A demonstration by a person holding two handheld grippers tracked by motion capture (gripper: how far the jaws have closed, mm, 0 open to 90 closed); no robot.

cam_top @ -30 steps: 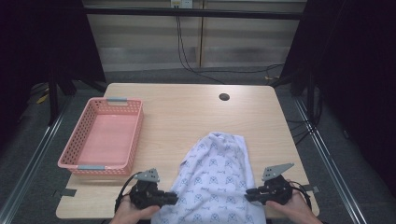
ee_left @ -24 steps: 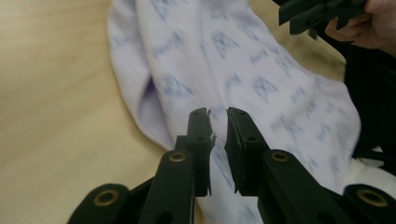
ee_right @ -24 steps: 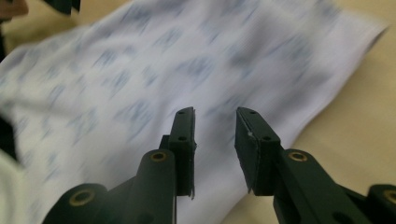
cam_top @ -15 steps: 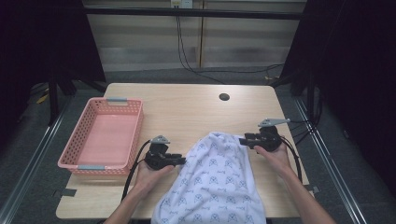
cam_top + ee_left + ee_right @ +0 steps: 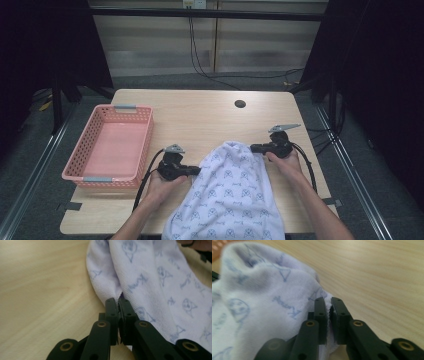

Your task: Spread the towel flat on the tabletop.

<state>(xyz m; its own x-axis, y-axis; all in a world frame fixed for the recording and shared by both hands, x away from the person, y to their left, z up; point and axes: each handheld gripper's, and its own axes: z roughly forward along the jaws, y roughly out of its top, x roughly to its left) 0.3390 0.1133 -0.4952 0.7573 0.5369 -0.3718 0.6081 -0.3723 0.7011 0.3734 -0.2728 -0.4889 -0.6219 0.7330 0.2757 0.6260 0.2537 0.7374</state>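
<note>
item: white towel (image 5: 232,195) with pale blue print, spread on the wooden table (image 5: 200,120) between the two grippers, its near end hanging over the table's near edge.

left gripper (image 5: 118,302): jaws pinched on the towel's hem; cloth runs up and to the right of the jaws, bare wood to their left.

right gripper (image 5: 327,305): jaws pressed together on a fold of towel edge; cloth heaps to the left of the jaws, bare wood to their right.

surroundings, high view: pink basket (image 5: 82,170) well off to the outer side of the left gripper, nothing lying between; a dark round hole (image 5: 240,104) in the tabletop far ahead of the right gripper.

print: small cartoon heads and short script words; in the right gripper view one word is close to the jaws but too blurred to read with certainty.

the gripper views show the weave and serrated jaw pads; the high view shows the hands, the cables and the grey top plates.
</note>
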